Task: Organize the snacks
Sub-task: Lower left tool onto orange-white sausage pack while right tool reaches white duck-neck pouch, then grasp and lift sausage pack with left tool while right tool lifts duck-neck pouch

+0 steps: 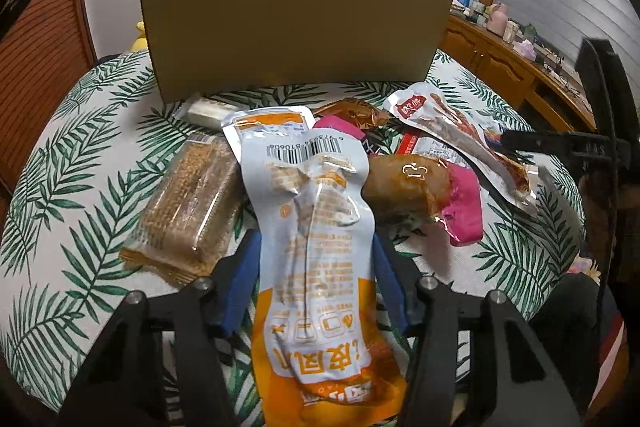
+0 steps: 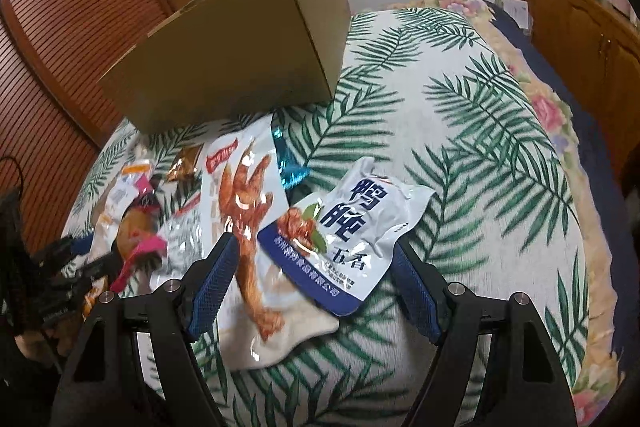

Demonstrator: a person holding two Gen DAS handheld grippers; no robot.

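A pile of snack packets lies on a leaf-print cloth in front of a cardboard box point(image 1: 296, 27), which also shows in the right wrist view point(image 2: 236, 55). My left gripper point(image 1: 316, 247) has its blue pads on both sides of a long white-and-orange pouch point(image 1: 312, 227) and is shut on it. My right gripper point(image 2: 312, 259) is open around a white-and-blue pouch point(image 2: 352, 227) that lies partly over a chicken-feet packet point(image 2: 244, 211). The right gripper also shows at the right of the left wrist view point(image 1: 560, 143).
Beside the orange pouch lie a clear pack of brown cake point(image 1: 192, 203), a brown sausage in a pink wrapper point(image 1: 416, 187) and a white bar point(image 1: 208, 111). A wooden cabinet point(image 1: 512, 67) stands at the right, a slatted wooden door point(image 2: 64, 39) at the left.
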